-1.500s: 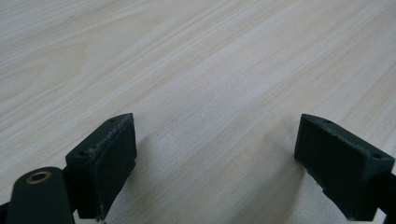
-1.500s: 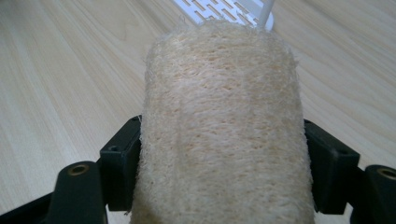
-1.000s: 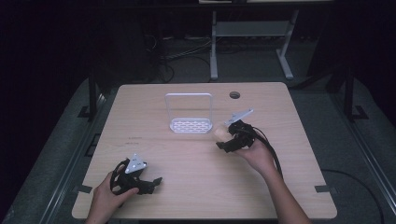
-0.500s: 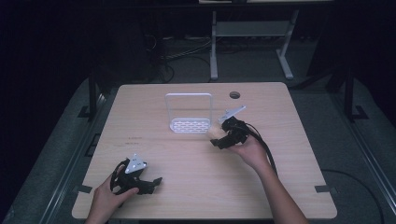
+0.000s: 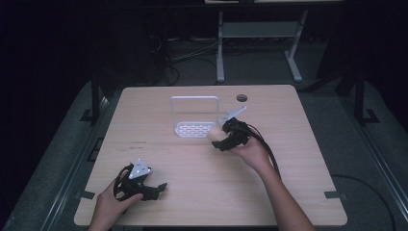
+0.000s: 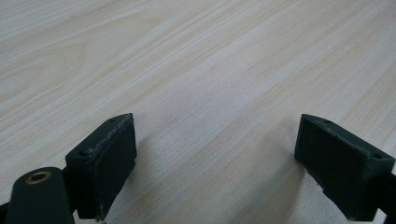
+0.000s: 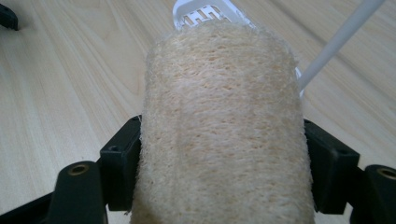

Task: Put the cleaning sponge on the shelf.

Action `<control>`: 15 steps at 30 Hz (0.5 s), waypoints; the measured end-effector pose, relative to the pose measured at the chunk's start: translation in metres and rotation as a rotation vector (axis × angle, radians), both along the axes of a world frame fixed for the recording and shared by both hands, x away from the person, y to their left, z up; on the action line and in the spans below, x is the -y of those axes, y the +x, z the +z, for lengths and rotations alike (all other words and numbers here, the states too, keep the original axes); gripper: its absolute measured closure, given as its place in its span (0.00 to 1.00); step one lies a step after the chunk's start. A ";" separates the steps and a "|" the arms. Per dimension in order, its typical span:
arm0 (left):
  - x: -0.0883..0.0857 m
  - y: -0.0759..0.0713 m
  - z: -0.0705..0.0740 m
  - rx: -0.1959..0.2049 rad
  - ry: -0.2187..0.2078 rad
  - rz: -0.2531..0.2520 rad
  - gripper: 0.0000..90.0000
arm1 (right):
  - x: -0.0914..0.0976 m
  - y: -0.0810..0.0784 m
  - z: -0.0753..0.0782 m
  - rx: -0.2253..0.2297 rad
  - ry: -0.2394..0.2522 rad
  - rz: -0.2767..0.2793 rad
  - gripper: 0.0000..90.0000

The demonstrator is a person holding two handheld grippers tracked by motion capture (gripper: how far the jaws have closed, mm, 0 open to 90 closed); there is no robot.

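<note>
Beside the white rack [image 5: 195,126], the right gripper [image 5: 222,138] clamps a loofah [image 7: 222,130] (not yet set in, I judge), while the left gripper [image 5: 156,188] rests wide, empty.

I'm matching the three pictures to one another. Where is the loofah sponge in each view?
High view: the loofah sponge sits right of centre, in the right gripper, beside the white rack.
Right gripper view: the sponge is in the middle, clamped between the jaws.
Left gripper view: not in it.
Shared landmark: the white rack.
</note>
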State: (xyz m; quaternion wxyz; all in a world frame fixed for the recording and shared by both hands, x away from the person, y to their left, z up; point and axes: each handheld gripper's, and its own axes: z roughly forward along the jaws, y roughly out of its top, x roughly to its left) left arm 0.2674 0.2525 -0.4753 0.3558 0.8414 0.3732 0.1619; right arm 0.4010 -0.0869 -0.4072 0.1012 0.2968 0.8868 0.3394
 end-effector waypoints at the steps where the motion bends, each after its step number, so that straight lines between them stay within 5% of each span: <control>1: 0.000 0.000 0.000 0.000 0.000 0.000 0.13 | -0.001 0.000 0.000 0.000 -0.001 0.001 0.30; 15: 0.000 0.000 0.000 0.001 0.000 0.001 0.13 | -0.013 0.007 -0.001 0.001 0.000 0.012 0.30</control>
